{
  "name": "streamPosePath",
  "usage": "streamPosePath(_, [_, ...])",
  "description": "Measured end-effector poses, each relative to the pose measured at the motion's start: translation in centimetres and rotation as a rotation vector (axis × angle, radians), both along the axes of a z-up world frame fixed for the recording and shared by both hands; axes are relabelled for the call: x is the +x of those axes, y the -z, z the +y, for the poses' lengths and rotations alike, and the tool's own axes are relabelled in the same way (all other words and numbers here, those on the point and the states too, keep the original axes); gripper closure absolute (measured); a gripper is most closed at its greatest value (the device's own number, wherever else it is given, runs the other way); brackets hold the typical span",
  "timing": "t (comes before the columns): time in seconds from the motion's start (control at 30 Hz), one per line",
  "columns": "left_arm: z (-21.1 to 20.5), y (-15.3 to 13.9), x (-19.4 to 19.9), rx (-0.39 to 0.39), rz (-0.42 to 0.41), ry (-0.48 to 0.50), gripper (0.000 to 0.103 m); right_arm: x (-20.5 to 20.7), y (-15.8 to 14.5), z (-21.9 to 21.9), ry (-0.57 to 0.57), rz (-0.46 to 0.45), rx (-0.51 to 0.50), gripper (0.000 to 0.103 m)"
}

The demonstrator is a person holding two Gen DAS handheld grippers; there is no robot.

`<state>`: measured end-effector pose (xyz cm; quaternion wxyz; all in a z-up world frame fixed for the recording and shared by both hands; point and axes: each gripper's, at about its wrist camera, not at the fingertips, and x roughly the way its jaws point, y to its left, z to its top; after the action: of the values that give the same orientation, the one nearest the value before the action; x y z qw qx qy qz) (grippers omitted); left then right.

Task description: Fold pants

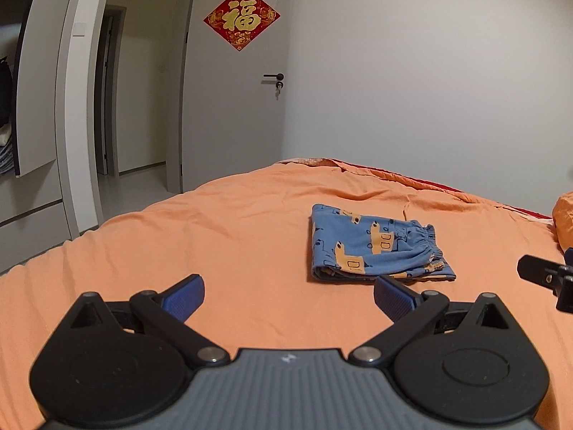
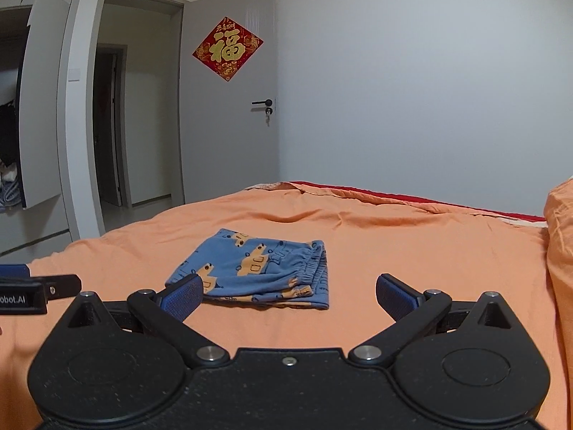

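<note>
The blue pants (image 2: 258,268) lie in a small folded stack on the orange bed (image 2: 412,268), waistband to the right. They look all folded, I think. The right gripper (image 2: 288,299) is nearer, the left gripper (image 1: 288,299) off to the side. Both are wide apart and empty.

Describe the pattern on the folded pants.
Blue pants with orange vehicle prints, clearest in the right wrist view.

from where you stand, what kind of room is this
Most likely a home bedroom: a bed with an orange cover, an open wardrobe holding clothes, and a door bearing a red decoration. Folded pants lie on the bed.
</note>
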<state>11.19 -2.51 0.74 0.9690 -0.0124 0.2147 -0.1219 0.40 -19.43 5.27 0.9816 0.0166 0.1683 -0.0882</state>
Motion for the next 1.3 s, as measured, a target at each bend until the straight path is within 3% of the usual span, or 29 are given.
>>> streamPosePath(0.43, [0.6,2.7,2.4,-0.033,0.023,-0.04,0.0,1.1,3.1,1.0,-0.005,-0.064,-0.082,0.001])
streamPosePath(0.73, [0.4,3.2,2.7,-0.036,0.033,-0.049,0.0,2.7,4.5,0.9,0.002,-0.014,-0.071,0.001])
streamPosePath(1.3, [-0.1,3.3,2.6,-0.014,0.034,-0.046,0.0,2.7,4.4,1.1,-0.011,-0.001,-0.084,0.001])
